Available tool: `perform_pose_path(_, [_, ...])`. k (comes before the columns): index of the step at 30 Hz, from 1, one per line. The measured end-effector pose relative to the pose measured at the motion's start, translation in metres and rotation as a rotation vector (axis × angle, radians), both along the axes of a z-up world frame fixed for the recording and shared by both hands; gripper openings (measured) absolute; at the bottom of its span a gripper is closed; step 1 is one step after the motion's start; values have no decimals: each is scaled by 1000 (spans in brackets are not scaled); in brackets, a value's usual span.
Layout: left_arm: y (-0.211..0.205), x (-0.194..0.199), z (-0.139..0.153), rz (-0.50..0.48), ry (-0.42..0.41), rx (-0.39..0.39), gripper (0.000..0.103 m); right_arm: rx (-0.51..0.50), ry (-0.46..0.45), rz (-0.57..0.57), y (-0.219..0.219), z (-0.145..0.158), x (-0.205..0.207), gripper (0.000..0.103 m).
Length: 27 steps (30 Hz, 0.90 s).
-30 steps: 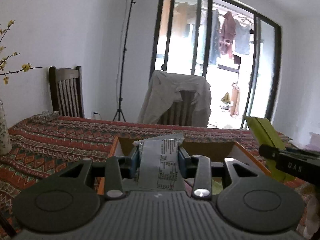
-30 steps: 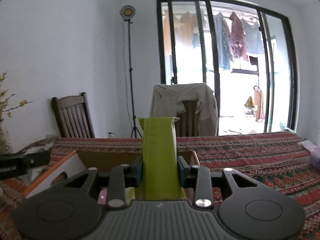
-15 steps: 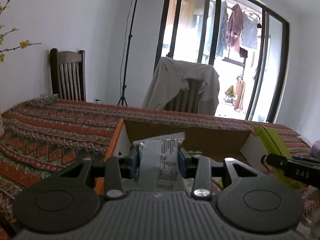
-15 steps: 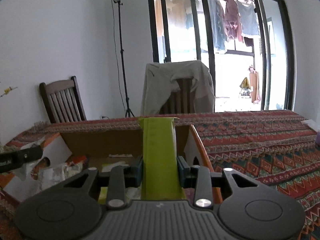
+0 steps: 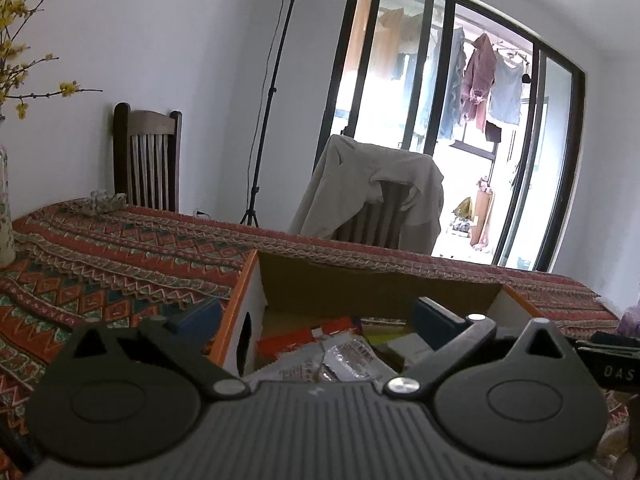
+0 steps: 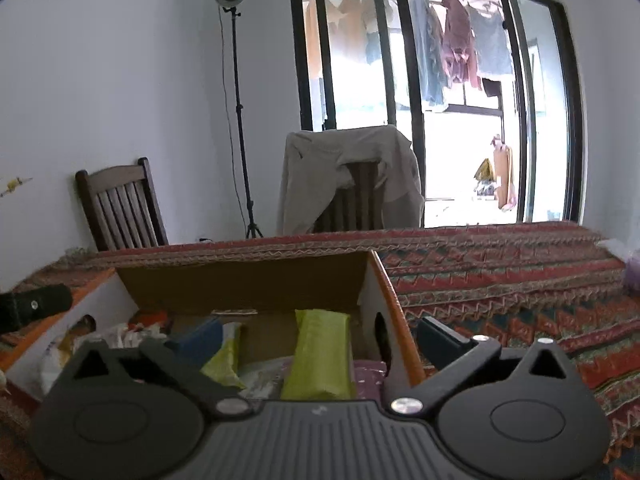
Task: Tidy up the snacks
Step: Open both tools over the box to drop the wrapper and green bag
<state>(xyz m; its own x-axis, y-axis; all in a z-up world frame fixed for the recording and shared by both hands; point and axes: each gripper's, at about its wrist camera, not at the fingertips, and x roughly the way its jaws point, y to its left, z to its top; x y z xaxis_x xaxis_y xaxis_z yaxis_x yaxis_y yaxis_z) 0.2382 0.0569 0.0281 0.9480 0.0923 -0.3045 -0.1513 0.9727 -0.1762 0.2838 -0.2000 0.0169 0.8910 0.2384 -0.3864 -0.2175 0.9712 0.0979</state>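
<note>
Left wrist view first: the left gripper (image 5: 316,320) has its jaws spread wide with nothing between them, its left finger outside the box wall over the tablecloth and its right finger inside the cardboard box (image 5: 244,308). Directly below and between the fingers lies a silvery crinkled snack packet (image 5: 352,360), with a red-orange packet (image 5: 304,340) just left of it, both resting in the box. To the right of this claw, a black part of the other gripper shows at the frame edge.

Right wrist view: the right gripper (image 6: 316,334) is likewise released, jaws wide apart, its left finger inside the box and its right finger outside the box's right wall (image 6: 390,308). Between its fingers, lying loose in the box, is the green snack packet (image 6: 320,356), tilted up towards the far wall. A smaller yellow-green packet (image 6: 226,354) lies just left of it beside the left finger, and a purple packet (image 6: 370,376) lies just right of it against the box wall. More crumpled wrappers (image 6: 120,332) sit further left in the box.

Beyond the box, ahead of both claws, the patterned tablecloth (image 6: 500,276) runs to the table's far edge. Behind that stand a chair draped with a beige jacket (image 6: 348,176), a bare wooden chair (image 6: 120,204) to the left, a lamp stand (image 6: 236,100), and a glass door (image 6: 440,100) with laundry hanging outside.
</note>
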Motion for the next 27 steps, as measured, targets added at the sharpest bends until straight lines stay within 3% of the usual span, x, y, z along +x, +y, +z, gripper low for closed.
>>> perform_pose_path(13, [-4, -8, 7, 9, -25, -2, 103, 1, -38, 12, -2, 7, -3, 103])
perform_pose_path(20, [-8, -22, 34, 34, -63, -1, 103, -14, -58, 12, -1, 28, -13, 103])
perform_pose_path(27, [-10, -38, 41, 45, -36, 9, 103, -28, -70, 14, -5, 52, -40, 103])
